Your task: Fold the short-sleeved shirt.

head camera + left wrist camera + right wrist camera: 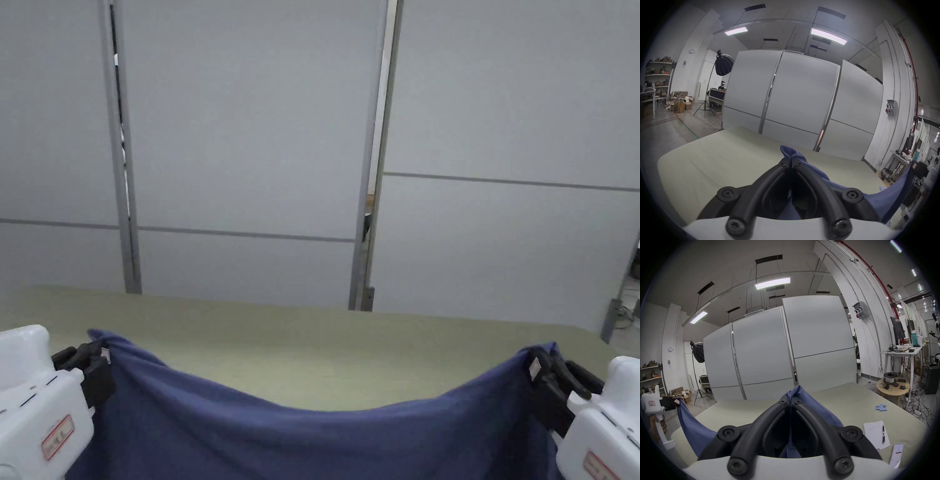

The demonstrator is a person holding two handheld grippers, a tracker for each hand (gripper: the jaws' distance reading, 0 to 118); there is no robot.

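Note:
A blue short-sleeved shirt (312, 437) hangs in the air above the pale green table (325, 350), stretched between both grippers, its top edge sagging in the middle. My left gripper (100, 362) is shut on the shirt's left top corner at the lower left of the head view. My right gripper (540, 369) is shut on the right top corner at the lower right. In the left gripper view the jaws (790, 160) pinch a fold of blue cloth (788, 151). In the right gripper view the jaws (790, 400) pinch blue cloth (795, 390) too, and the left gripper (676, 401) appears far left.
Grey partition panels (250, 125) stand right behind the table's far edge. On the table's right part lie a sheet of paper with a pen (877, 434), a phone-like card (897, 454) and small blue cylinders (881, 407). A light stand (709, 91) and boxes are off to the left.

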